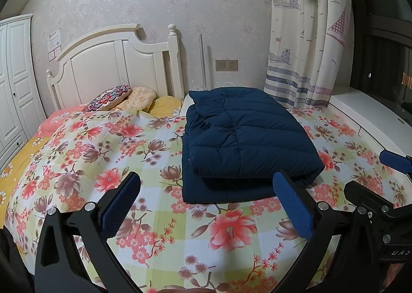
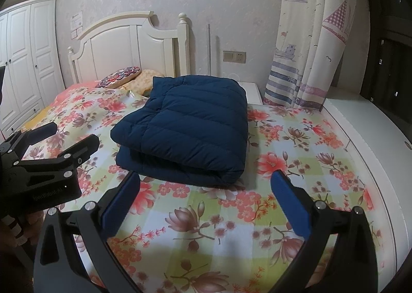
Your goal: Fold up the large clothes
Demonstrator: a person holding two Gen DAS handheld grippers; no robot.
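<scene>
Looking along the left gripper (image 1: pixel 206 197), its blue pads spread wide and gripping nothing, we see the navy quilted jacket (image 1: pixel 247 138) lying folded in a thick stack on the floral bedspread (image 1: pixel 108 153), just beyond the fingertips. The fold looks finished, I'd say; what's left is a tidy-up or a lift, and that calls for both tongs closing in on the jacket's near edge. Left of the jacket sit the pillows (image 1: pixel 123 98) against the white headboard (image 1: pixel 116 61); nothing blocks the approach.

Over to the right wrist view: the right gripper (image 2: pixel 206 191) is released too, empty, hovering short of the jacket (image 2: pixel 190 128). The left gripper (image 2: pixel 74 135) shows left of the jacket, apart from it. The sailboat curtain (image 2: pixel 309 48) hangs well behind the jacket.
</scene>
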